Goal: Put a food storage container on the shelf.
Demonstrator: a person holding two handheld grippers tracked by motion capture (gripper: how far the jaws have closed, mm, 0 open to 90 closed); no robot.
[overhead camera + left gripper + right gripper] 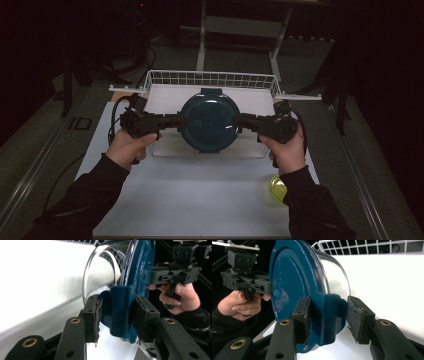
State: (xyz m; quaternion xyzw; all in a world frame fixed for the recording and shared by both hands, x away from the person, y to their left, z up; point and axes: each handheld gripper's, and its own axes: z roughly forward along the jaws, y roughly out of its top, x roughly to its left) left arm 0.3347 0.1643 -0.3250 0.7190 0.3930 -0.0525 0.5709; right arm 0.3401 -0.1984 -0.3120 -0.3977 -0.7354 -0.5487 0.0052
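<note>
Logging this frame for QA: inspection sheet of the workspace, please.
Surface: white table top, lit; dark around it.
Job's things: round container with blue lid, held over the white wire basket.
Clutter: yellow-green object at the near right edge, partly behind the sleeve.
Grippers: left gripper and right gripper, each clamped on a lid latch tab.
Cables: black cable loops from the left gripper.
Surroundings: metal frame behind, dim.
</note>
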